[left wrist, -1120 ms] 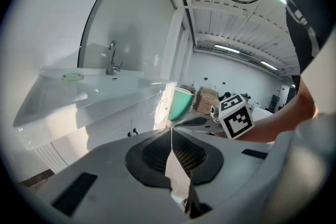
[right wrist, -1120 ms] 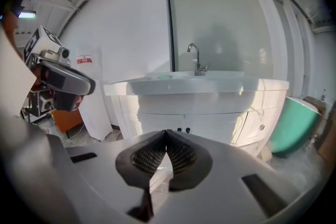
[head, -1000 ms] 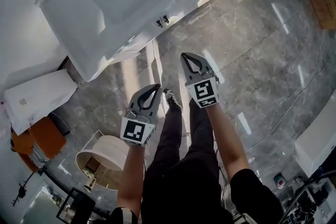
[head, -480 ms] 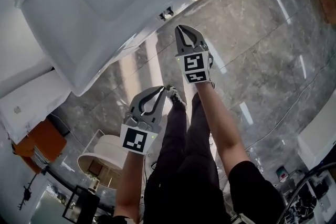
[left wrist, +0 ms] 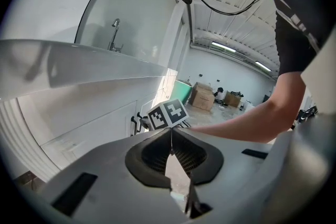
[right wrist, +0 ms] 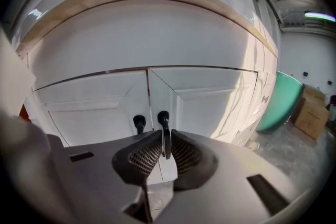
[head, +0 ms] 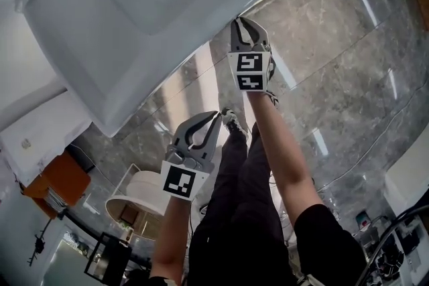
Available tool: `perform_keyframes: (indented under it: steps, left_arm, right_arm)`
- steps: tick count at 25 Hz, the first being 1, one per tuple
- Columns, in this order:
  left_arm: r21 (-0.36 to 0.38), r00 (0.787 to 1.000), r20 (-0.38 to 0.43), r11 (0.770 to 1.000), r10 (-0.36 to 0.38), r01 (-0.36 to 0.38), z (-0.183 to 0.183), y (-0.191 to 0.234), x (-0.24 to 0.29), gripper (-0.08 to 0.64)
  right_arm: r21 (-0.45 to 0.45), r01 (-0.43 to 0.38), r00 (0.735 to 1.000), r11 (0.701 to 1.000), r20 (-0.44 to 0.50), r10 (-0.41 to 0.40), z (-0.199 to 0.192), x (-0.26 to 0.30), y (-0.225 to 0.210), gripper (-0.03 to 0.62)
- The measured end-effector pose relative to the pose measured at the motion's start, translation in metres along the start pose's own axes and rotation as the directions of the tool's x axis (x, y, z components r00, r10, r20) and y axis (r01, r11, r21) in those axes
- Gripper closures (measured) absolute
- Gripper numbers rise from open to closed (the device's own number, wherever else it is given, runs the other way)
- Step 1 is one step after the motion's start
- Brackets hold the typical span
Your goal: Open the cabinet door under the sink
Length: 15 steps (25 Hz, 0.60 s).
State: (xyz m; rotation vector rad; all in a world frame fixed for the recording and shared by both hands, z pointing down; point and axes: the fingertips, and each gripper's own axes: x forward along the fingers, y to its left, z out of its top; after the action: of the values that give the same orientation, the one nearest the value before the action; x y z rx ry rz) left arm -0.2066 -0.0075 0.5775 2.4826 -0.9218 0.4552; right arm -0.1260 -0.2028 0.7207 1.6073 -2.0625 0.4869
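— Where is the right gripper (right wrist: 165,140)?
— Far forward, up against the white cabinet under the sink (head: 134,17). Its jaws are pressed together on the right-hand black handle (right wrist: 163,119), whose bar runs down between the ribbed pads.
— Which door carries that handle?
— The right door (right wrist: 210,105) of the pair. The left door (right wrist: 89,113) has its own black handle (right wrist: 139,123) just beside it, untouched. Both doors lie flush, with only a thin seam between them.
— And the left gripper (left wrist: 170,132)?
— It hangs nearer the person and to the left, well apart from the cabinet. Its jaws meet at the tips with nothing between them. Its camera looks past them at the marker cube (left wrist: 169,114) on the other gripper.
— Anything else around?
— A grey marbled floor (head: 335,77) underfoot, and a green rounded object (right wrist: 286,102) with cardboard boxes (right wrist: 310,107) far to the right of the cabinet.
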Motion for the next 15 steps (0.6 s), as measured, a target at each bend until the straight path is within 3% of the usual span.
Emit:
perform_keyframes:
  steps: [9,15]
  left_arm:
    - [-0.031,1.000,0.002,0.999,-0.016,0.016,-0.006,0.011,0.009,0.543]
    - [-0.049,0.999,-0.017,0.998,-0.032,0.031,-0.018,0.009,0.012,0.543]
  right_arm:
    - [0.005,0.127,0.992,0.992,-0.016,-0.126,-0.001,0.020,0.001,0.485]
    - [-0.003,0.105,0.994,0.994,-0.023,-0.105,0.000,0.025,0.001,0.491]
